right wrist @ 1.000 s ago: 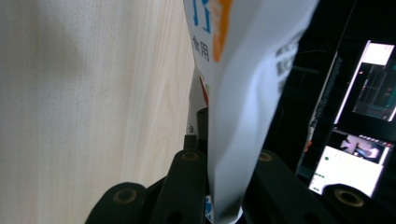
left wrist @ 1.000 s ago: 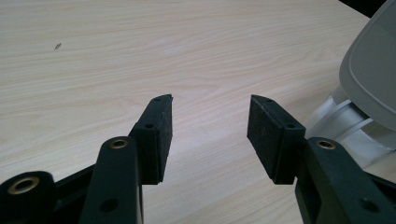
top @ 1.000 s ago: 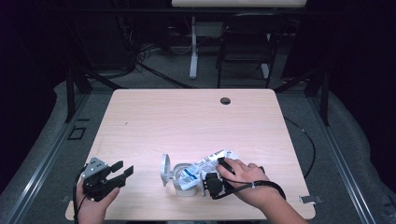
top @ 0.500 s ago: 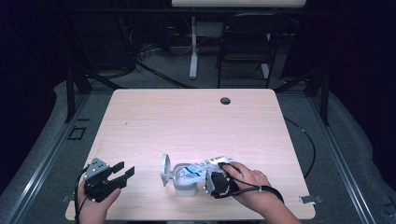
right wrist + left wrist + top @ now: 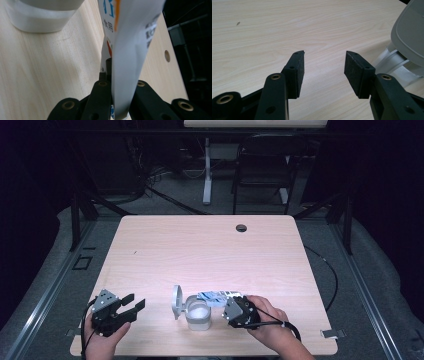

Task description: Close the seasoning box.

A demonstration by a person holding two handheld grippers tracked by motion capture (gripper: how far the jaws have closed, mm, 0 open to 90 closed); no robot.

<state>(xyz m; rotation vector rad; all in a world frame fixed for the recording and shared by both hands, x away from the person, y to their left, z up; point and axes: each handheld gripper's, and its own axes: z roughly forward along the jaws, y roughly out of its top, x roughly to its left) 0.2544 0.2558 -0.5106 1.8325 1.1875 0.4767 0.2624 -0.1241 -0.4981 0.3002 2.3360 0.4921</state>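
Pale wooden table [image 5: 210,250], cable hole [image 5: 241,228] far beyond the tongs. Past it, dark room: grey floor [image 5: 380,285], black chair [image 5: 260,175], white table leg [image 5: 206,175].

- In the right gripper view, the white packet [image 5: 125,50] hides the right gripper's fingers [image 5: 105,75] and runs off the top edge.
- The print on the packet is too blurred to read.
- In the left gripper view, the grey container [image 5: 409,37] is cut by the right edge.
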